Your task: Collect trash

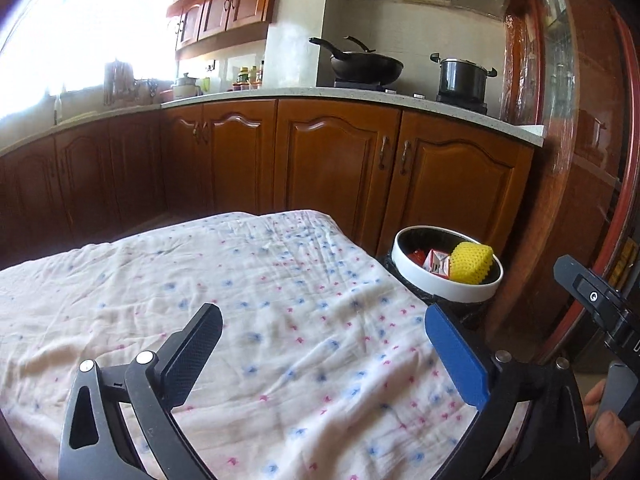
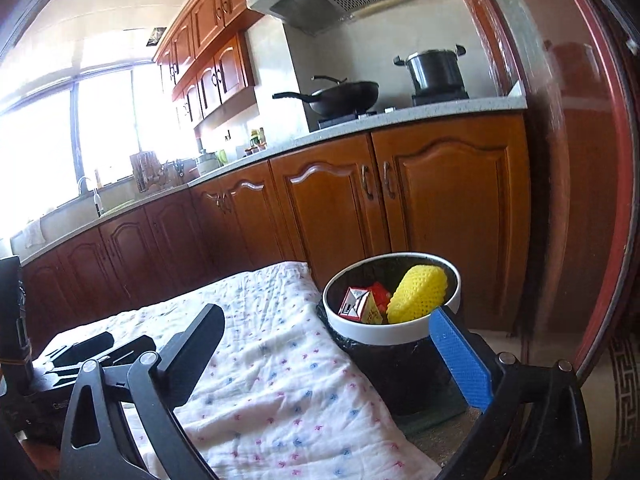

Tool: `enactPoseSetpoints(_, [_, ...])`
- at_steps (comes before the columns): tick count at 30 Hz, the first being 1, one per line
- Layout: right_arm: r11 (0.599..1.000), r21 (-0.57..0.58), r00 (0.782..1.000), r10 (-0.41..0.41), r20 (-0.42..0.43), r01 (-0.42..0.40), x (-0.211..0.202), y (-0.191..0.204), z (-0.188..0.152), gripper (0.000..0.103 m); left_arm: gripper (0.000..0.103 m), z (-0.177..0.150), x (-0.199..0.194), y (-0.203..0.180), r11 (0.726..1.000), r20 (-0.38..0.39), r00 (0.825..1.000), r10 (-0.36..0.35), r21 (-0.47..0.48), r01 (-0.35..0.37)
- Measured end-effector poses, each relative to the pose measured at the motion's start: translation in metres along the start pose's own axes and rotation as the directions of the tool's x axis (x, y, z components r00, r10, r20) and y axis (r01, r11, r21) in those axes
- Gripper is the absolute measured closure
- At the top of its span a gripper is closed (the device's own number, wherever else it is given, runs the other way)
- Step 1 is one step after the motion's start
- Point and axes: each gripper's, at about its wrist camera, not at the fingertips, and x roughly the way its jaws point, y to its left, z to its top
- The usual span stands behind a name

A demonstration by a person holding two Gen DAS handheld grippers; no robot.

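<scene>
A round white-rimmed trash bin (image 1: 444,288) with a black liner stands on the floor beside the table's right edge. Inside lie a yellow foam net (image 1: 470,262), a small red-and-white carton (image 1: 436,263) and something red. In the right wrist view the bin (image 2: 384,330), the net (image 2: 416,294) and the carton (image 2: 358,306) sit just ahead. My left gripper (image 1: 324,326) is open and empty above the flowered cloth (image 1: 240,320). My right gripper (image 2: 328,330) is open and empty over the table's right edge, close to the bin.
The table is covered by a white cloth (image 2: 272,380) with small blue and pink marks. Wooden kitchen cabinets (image 1: 328,164) stand behind, with a wok (image 1: 360,66) and a pot (image 1: 462,78) on the counter. A red-framed glass door (image 2: 592,200) is at the right.
</scene>
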Motion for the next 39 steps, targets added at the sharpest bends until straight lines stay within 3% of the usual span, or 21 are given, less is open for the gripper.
enactPoseSetpoints(10, [1.000,-0.021,1.000,-0.006,-0.011,0.005,-0.010,0.010,-0.032,0.000,0.001,-0.037,-0.018,-0.003,0.999,0.023,0.999,0.044,0.010,-0.044])
enactPoseSetpoints(39, [0.998,-0.055,0.999,-0.027,0.020,0.028,-0.030,0.010,-0.048,0.000,0.001,-0.052,-0.026,0.006,0.996,0.055,0.997,0.050,0.065,-0.054])
